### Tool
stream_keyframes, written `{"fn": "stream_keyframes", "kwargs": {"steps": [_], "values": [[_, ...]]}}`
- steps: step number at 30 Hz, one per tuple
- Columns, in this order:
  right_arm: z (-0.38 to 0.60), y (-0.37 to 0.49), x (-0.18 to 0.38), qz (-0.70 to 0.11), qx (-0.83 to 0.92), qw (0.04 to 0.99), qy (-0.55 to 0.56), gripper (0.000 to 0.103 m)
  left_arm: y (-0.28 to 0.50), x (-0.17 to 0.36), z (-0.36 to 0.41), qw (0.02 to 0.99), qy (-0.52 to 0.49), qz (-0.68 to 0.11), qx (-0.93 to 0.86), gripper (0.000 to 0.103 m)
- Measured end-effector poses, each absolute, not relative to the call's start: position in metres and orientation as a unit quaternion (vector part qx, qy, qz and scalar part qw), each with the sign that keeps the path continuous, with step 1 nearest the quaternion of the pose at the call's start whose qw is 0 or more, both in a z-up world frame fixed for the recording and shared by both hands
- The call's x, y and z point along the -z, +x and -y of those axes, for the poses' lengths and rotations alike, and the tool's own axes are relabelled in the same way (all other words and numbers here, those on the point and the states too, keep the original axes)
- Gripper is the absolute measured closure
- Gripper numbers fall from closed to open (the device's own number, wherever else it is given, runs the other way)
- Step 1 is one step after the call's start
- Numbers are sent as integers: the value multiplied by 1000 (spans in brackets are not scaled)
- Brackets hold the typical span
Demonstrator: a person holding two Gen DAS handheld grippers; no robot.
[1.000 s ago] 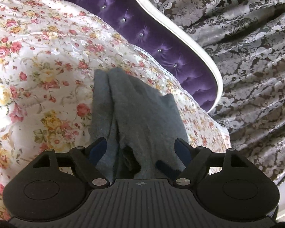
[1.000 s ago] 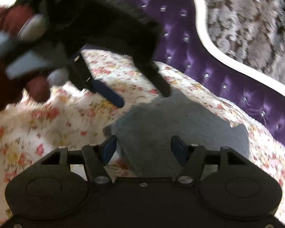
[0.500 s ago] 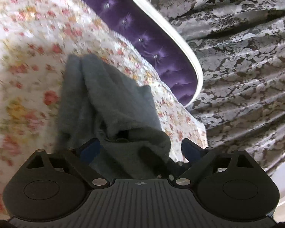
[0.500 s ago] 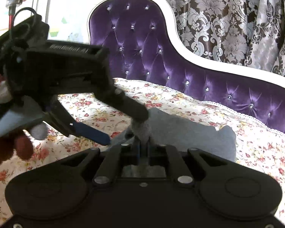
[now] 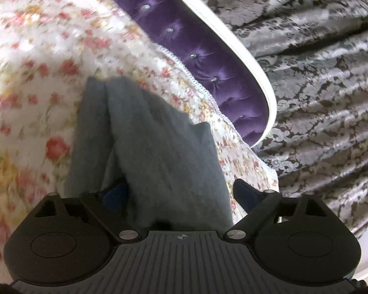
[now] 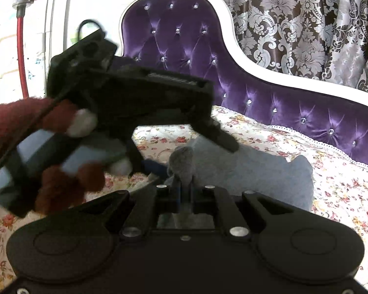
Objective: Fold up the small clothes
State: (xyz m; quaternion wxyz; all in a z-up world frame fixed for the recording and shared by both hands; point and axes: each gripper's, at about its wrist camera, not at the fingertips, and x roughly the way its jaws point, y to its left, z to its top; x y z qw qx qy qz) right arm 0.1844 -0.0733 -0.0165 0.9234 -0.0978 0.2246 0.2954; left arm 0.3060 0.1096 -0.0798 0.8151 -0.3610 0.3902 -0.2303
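Right hand-held gripper [image 6: 185,191]: clamped on a bunched corner of the grey garment [image 6: 269,171].
Left hand-held gripper [image 5: 181,191]: jaws spread, straddling garment on the floral-covered sofa [image 5: 36,61].

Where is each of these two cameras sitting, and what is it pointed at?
Left wrist: on the left gripper, looking along its open fingers at the grey garment on the floral cover.
Right wrist: on the right gripper, pinching the garment, facing the purple sofa back; gloved left hand shows.
Shared: garment, cover, sofa.

Left wrist: close above grey garment [image 5: 144,147], facing down; right wrist: low, level (both sharing garment, purple sofa [image 6: 179,49]).
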Motion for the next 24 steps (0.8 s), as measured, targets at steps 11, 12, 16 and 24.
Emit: {"fn": "stream_keyframes", "kwargs": {"steps": [11,12,16,24], "values": [[65,180,13,-198,-298,929,-98,91,312,31,-101,874,-175,-370,262,93],[60,183,14,-200,-300,928,-98,91,314,32,-105,874,-172,-374,260,93],[38,200,38,-258,-311,909,-103,85,325,69,-114,862,-167,-427,218,82],[50,195,46,-295,-335,892,-70,58,335,75,-133,857,-237,-400,222,35]]}}
